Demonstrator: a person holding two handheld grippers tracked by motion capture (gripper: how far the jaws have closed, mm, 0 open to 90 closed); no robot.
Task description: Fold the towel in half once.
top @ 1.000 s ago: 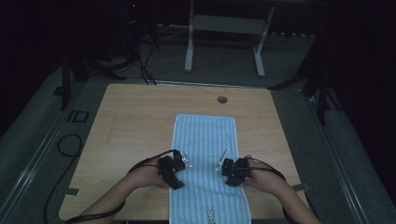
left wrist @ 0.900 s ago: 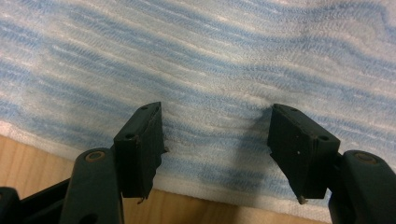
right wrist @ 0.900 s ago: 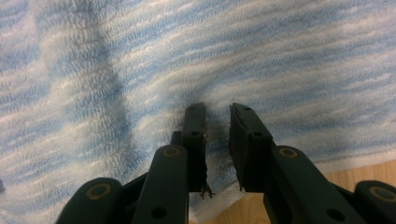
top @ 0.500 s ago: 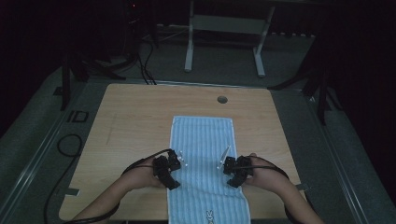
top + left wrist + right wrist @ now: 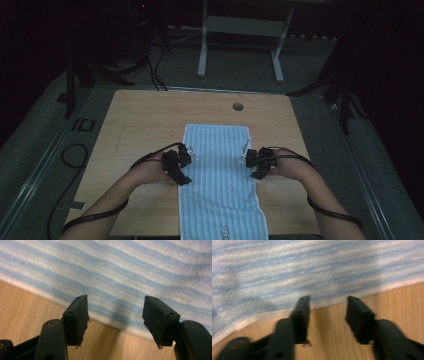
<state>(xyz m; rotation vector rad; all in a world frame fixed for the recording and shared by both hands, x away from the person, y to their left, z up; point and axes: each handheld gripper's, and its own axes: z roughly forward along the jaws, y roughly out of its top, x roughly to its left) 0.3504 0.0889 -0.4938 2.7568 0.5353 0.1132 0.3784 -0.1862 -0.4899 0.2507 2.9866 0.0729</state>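
A blue-and-white striped towel (image 5: 220, 190) lies flat along the middle of the wooden table (image 5: 145, 115), its near end at the front edge. My left gripper (image 5: 190, 152) is at the towel's left edge, open, with nothing between its fingers. In the left gripper view the towel (image 5: 112, 270) and its hem lie just beyond the left gripper (image 5: 116, 307). My right gripper (image 5: 246, 152) is at the towel's right edge. Its jaws have just been closing, but the right gripper (image 5: 328, 307) stands open over bare wood (image 5: 399, 302), nothing between them, with the towel's hem (image 5: 312, 267) just ahead.
A round cable hole (image 5: 238, 106) sits near the table's far edge. Beyond the table stands a metal frame (image 5: 240, 40), and cables (image 5: 75, 155) lie on the dark floor at the left. Bare wood flanks the towel on both sides.
Both grippers have moved apart, from over the towel out to its side edges, and a little farther up the picture. The towel lies as before.
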